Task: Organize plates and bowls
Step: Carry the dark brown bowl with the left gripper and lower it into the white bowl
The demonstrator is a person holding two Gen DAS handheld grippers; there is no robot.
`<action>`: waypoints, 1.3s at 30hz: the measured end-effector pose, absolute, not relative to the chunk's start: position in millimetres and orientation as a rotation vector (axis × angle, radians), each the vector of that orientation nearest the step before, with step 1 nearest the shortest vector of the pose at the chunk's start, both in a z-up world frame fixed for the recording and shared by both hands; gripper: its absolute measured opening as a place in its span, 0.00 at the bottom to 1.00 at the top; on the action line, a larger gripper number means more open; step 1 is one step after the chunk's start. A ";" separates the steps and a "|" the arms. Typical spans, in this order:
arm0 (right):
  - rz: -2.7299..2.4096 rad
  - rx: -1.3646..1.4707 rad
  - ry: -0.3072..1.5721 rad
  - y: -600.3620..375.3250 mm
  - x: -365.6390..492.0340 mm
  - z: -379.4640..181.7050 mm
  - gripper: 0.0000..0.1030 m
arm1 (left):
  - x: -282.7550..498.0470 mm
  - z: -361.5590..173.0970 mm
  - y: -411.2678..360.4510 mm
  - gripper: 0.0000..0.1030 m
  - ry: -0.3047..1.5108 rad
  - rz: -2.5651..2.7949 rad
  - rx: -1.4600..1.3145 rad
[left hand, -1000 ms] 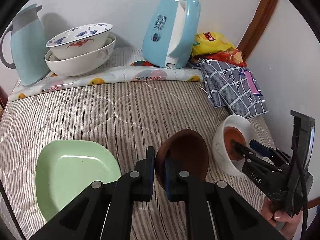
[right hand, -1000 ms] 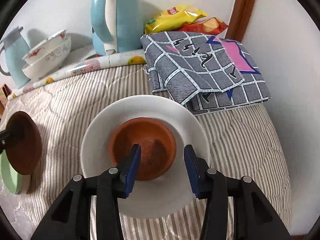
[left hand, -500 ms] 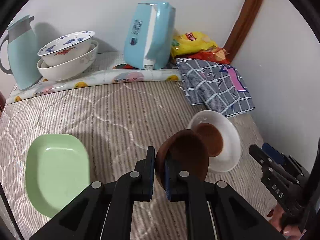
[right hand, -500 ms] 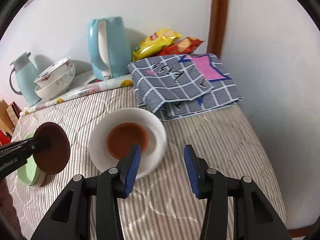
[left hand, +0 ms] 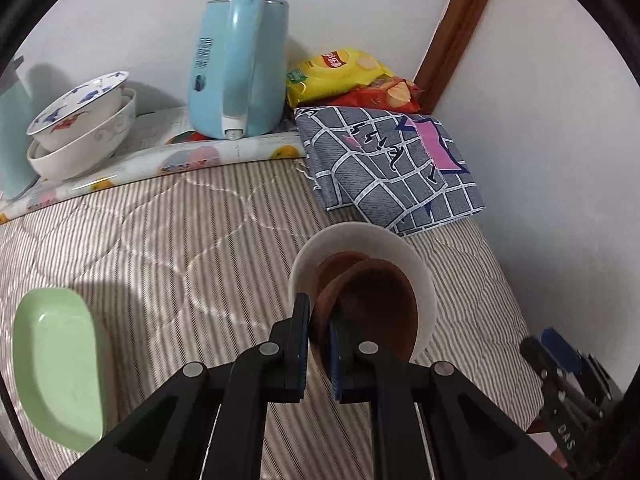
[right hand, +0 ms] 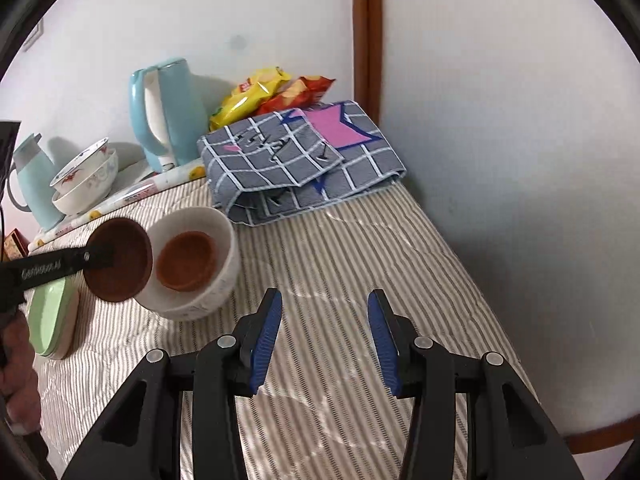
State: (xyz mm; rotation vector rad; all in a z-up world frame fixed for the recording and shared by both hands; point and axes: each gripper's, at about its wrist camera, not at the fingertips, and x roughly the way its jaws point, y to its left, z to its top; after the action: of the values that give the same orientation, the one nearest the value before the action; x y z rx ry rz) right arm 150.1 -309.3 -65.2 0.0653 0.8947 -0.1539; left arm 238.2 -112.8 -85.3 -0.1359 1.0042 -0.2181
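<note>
My left gripper (left hand: 318, 320) is shut on the rim of a dark brown dish (left hand: 376, 308), which it holds tilted over the near left side of a white bowl (left hand: 360, 236). A second, lighter brown dish (left hand: 340, 260) lies inside that bowl. From the right wrist view the held brown dish (right hand: 120, 260) overlaps the left rim of the white bowl (right hand: 224, 248), whose inner brown dish (right hand: 186, 260) shows fully. My right gripper (right hand: 324, 340) stands open and empty over the striped bedding, to the near right of the bowl. A green plate (left hand: 56, 364) lies at the left.
Two patterned bowls (left hand: 80, 120) sit stacked at the back left beside a pale thermos jug (right hand: 34, 180). A blue kettle (left hand: 240, 64), snack bags (left hand: 344, 76) and a folded checked cloth (left hand: 388, 164) line the back. A wall closes the right side.
My left gripper has carried the dark brown dish rightward from beside the green plate to over the white bowl. My right gripper has drawn back and up, away from the bowl.
</note>
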 end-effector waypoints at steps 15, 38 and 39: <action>-0.188 0.108 0.940 -337.2 150.9 -86.0 0.43 | 271.2 -107.8 -134.3 0.09 1.051 -0.213 -0.119; -0.208 0.131 0.975 -348.3 152.7 -98.7 0.43 | 284.0 -123.9 -142.2 0.09 1.091 -0.226 -0.125; -0.207 0.131 0.976 -348.1 152.7 -99.0 0.43 | 283.9 -123.6 -142.6 0.09 1.091 -0.227 -0.124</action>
State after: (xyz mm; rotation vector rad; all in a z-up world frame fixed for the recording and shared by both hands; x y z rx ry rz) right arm 152.7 -348.1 -99.0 0.1309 0.9758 -0.2074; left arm 283.9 -142.6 -123.6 -0.1235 1.0912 -0.2271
